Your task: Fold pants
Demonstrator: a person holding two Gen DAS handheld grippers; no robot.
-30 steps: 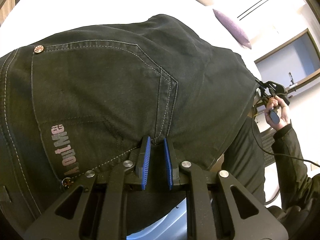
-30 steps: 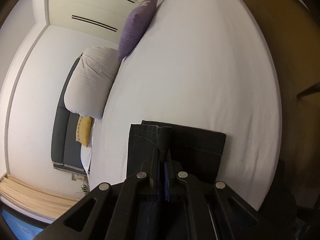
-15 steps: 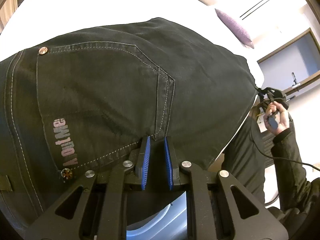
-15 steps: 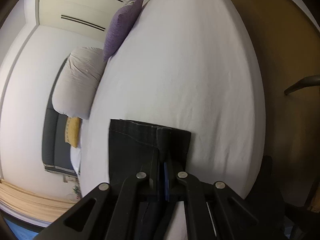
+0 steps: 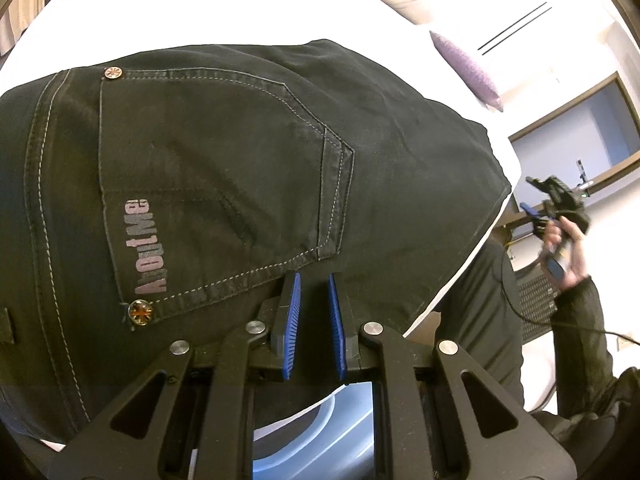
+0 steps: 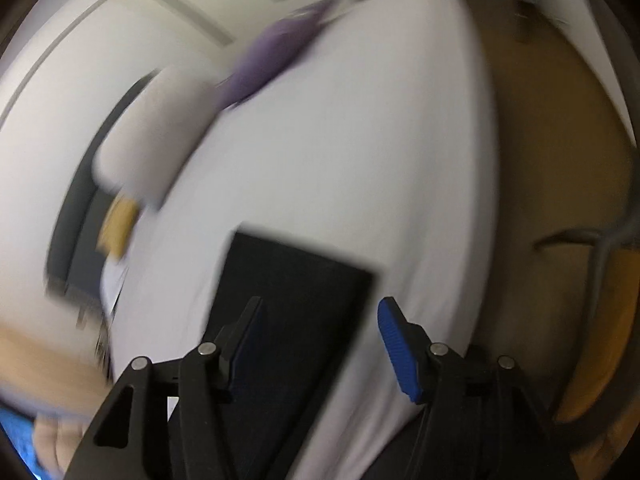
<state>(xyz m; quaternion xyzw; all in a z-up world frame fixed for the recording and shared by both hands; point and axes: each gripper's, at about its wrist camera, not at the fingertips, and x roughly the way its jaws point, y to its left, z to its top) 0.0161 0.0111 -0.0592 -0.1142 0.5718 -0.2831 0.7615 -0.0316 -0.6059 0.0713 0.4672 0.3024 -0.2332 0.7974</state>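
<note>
The left gripper clamps black pants spread across a white bed. The right gripper jaws are opening above a pant leg, pads clear. Beyond: purple pillow, grey cushion, white wall.

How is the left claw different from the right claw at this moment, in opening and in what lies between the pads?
The left claw has its pads close together, with only a narrow gap, while the right claw stands wide and is opening. The left claw's tips sit at the pocket seam of the black pants; whether they pinch cloth is unclear. The right claw's pads press nothing; the pants lie beneath. Both have blue ribbed pads.
</note>
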